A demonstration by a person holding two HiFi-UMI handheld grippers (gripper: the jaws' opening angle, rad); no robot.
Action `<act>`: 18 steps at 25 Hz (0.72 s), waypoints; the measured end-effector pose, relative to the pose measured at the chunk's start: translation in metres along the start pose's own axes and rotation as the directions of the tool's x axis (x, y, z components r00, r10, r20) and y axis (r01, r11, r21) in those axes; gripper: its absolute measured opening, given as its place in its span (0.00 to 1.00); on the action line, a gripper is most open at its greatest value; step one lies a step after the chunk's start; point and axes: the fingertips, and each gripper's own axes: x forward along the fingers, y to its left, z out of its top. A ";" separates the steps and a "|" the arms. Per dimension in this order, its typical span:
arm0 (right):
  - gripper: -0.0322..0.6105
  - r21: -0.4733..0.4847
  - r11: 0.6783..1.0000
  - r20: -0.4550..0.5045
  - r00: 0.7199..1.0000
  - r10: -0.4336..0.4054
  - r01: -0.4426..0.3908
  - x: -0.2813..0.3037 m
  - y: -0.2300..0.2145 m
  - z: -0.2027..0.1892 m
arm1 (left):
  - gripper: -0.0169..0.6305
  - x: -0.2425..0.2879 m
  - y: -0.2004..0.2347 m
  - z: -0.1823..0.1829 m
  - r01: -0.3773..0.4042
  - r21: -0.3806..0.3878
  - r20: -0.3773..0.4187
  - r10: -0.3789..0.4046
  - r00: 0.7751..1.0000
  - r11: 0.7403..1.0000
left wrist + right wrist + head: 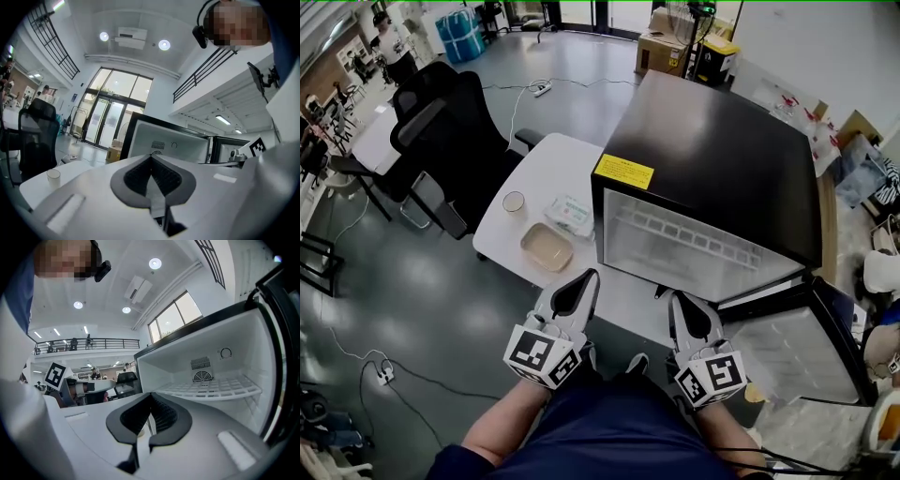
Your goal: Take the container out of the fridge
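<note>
- The left tool (pixel 584 278) is clenched, its pads pressed together on nothing. The right tool (pixel 679 300) is clenched and empty too. Both hang over the table's (pixel 572 159) near edge.
- The container (pixel 547 247) sits on the table by that near edge, outside the fridge (pixel 712 141) and to its left. It lies just ahead and left of the left tool, which is the nearer one.
- It is a shallow tan tub with rounded corners, no lid, and apparently nothing in it. Its long axis runs roughly along the near edge.
- Beyond it lie a white packet (pixel 570 214) and a cup (pixel 514 202).
- The fridge door (pixel 797 352) hangs wide and the wire shelf (pixel 220 387) is bare, so the removal looks done.
</note>
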 end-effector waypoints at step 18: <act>0.06 -0.028 0.999 0.052 0.998 -0.030 0.031 -0.013 -0.005 0.011 | 0.03 0.000 -0.025 -0.007 0.051 0.161 -0.004 -0.051 0.999 0.986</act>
